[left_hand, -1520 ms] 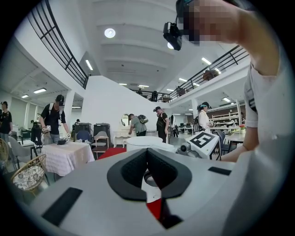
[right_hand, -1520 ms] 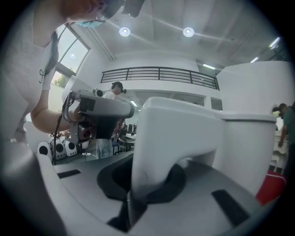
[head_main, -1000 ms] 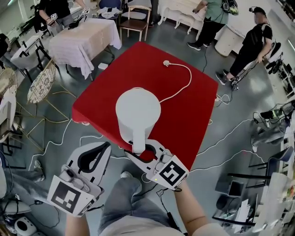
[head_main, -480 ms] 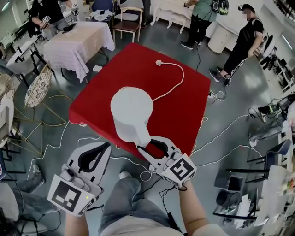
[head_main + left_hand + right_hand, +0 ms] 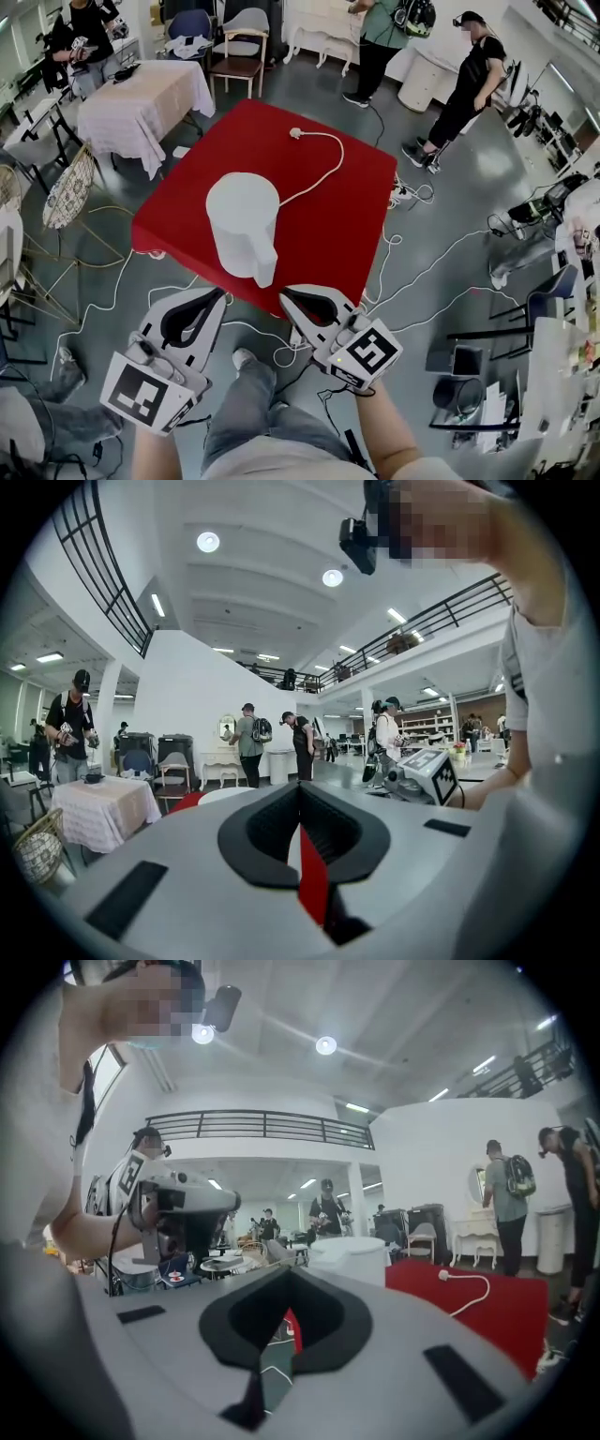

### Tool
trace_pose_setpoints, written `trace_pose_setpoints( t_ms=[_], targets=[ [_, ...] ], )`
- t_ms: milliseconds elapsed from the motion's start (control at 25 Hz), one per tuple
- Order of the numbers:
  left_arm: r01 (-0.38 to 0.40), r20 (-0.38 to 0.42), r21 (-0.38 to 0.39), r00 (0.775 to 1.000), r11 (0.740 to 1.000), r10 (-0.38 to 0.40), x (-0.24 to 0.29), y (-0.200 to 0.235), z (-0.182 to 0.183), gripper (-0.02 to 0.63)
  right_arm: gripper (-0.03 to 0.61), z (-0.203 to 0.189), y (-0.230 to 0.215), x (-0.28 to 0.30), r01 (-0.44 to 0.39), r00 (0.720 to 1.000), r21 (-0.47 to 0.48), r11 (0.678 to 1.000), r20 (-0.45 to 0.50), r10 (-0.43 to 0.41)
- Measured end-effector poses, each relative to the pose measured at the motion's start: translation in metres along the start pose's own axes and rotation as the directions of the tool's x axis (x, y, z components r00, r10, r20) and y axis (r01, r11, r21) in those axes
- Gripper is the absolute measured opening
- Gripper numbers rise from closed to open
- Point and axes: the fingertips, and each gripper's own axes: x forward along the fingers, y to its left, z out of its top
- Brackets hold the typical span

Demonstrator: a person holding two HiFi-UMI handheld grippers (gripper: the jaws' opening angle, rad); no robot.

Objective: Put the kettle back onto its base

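The red counter point(image 5: 339, 227) carries the white kettle point(image 5: 242, 223), upright near its front edge with its handle toward the person. The left gripper point(image 5: 217, 296) and right gripper point(image 5: 288, 297) hover at that edge, clear of the kettle, jaws pressed together on nothing. A white cord point(image 5: 323, 169) trails behind the kettle.

A large open hall serving as a recording studio: grey floor point(image 5: 487, 187) strewn with cables point(image 5: 410, 194), cloth-draped benches point(image 5: 141, 98) and a railed mezzanine point(image 5: 262, 1127) overhead. Other people point(image 5: 469, 75) stand about wearing backpacks and head cameras.
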Motion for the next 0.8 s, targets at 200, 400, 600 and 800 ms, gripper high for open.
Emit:
trace_pose_setpoints(
  t_ms=[200, 400, 600, 800],
  targets=[
    [0.016, 0.022, 0.017, 1.0, 1.0, -0.017, -0.015, -0.046, 0.01, 0.011, 0.008, 0.043, 0.049, -0.033, -0.041, 0.998, 0.019, 0.999, 0.057, 0.04],
    [0.008, 0.026, 0.013, 1.0, 1.0, -0.008, -0.04, -0.09, 0.01, 0.011, 0.008, 0.068, 0.098, -0.066, -0.061, 0.996, -0.059, 0.996, 0.067, 0.065],
    [-0.012, 0.037, 0.031, 0.999, 0.999, 0.011, -0.057, -0.107, 0.02, 0.011, 0.008, 0.083, 0.117, -0.079, -0.077, 0.994, -0.09, 0.993, 0.073, 0.084],
    [-0.015, 0.041, 0.035, 0.999, 0.999, 0.014, -0.073, -0.114, 0.022, 0.011, 0.008, 0.087, 0.135, -0.082, -0.081, 0.992, -0.094, 0.992, 0.084, 0.089]
  ],
)
